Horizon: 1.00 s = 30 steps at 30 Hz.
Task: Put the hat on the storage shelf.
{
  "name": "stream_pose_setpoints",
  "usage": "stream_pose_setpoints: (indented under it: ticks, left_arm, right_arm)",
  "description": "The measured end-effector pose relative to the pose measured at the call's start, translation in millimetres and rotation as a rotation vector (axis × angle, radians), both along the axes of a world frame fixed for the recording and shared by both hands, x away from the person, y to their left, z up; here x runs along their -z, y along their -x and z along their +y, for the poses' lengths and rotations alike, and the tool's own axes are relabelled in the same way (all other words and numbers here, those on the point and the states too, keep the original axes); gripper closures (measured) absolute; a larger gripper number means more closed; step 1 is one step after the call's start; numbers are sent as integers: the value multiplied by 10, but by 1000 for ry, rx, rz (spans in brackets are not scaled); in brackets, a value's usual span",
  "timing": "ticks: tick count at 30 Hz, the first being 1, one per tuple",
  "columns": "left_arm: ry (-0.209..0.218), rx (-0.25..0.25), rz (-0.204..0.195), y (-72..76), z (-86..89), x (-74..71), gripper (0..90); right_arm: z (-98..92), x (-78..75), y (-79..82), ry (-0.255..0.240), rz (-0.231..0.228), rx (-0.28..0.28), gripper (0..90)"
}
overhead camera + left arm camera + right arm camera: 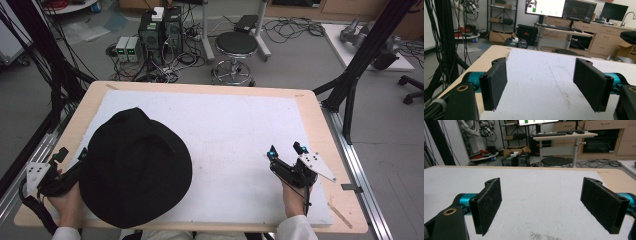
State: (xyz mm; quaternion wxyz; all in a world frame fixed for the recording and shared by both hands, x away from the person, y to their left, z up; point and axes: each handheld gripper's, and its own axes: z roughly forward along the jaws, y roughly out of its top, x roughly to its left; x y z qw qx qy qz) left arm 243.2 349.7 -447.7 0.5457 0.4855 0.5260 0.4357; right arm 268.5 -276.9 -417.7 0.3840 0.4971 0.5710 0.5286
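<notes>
We see a black hat [135,167] lying crown up on the near left of the white mat [235,135], its brim reaching the mat's near edge. Our left gripper [62,156] sits just beside the hat's left brim, jaws wide apart with nothing between them. Our right gripper [285,151] rests well apart at the near right, jaws likewise spread and empty. Neither grips the hat, so we judge the handling is either not begun or finished; whichever it is, we hold nothing now.
</notes>
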Motion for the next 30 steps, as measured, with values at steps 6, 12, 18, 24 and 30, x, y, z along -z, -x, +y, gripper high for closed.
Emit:
stream_pose_setpoints:
  ticks: [6, 12, 18, 24, 30]
  left_arm:
    - [-1, 1, -1, -3, -1, -1, 275]
    - [4, 1, -4, -2, -2, -3, 275]
    - [7, 2, -3, -1, -2, -3, 275]
    - [9, 2, -2, -5, 2, -1, 275]
    - [12, 3, 0, -14, 11, 3, 275]
  right_arm:
    - [-14, 19, -1, 18, 18, 18, 158]
    - [-1, 20, -4, 18, 20, 15, 158]
    - [-22, 19, -5, 7, 17, 21, 158]
    - [-33, 21, -8, 3, 23, 19, 158]
    - [-23, 25, -11, 1, 30, 14, 158]
